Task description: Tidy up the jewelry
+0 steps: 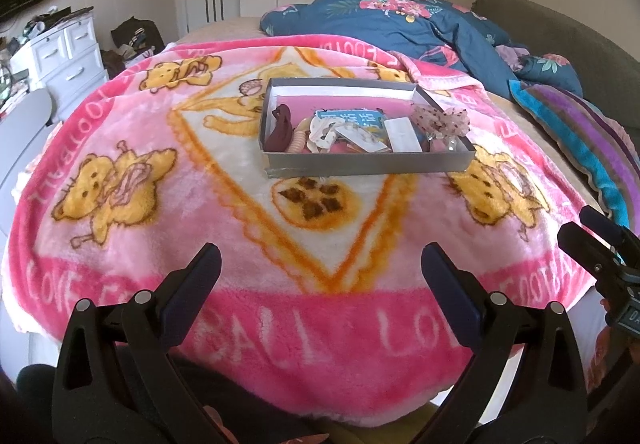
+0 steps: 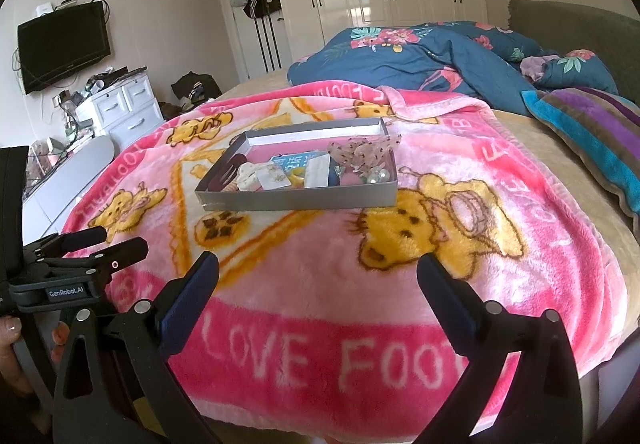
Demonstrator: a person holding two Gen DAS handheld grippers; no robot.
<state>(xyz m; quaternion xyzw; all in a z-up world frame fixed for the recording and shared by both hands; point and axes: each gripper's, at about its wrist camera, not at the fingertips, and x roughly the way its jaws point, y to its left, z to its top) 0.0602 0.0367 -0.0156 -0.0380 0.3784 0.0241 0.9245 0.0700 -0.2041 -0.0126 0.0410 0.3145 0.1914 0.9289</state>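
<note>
Both the left tongs (image 1: 320,264) and right tongs (image 2: 318,272) gape wide and empty at lower frame. The shallow grey cardboard tray (image 1: 372,164) of jumbled jewelry sits mid-frame on the pink bear-print fleece blanket (image 1: 240,324), probably for easy reach.

Blanket (image 1: 224,204) ahead of both grippers' fingers: pink plush, hot-pink border with white lettering, yellow bears, orange-edged cream diamond. Tray (image 1: 372,164), beyond the fingertips: grey walls, white inside rim, pink floor. In it: maroon cloth (image 1: 282,128), blue card (image 1: 352,118) with white characters, pale pink bow (image 1: 440,120) with dark dots, white pearls (image 2: 380,176). Far right of the fingers: navy floral quilt (image 2: 420,56); pillow (image 2: 592,132) striped teal, purple, olive. Left gripper (image 1: 320,264) and right gripper (image 2: 318,268): black, dark blue pads.
</note>
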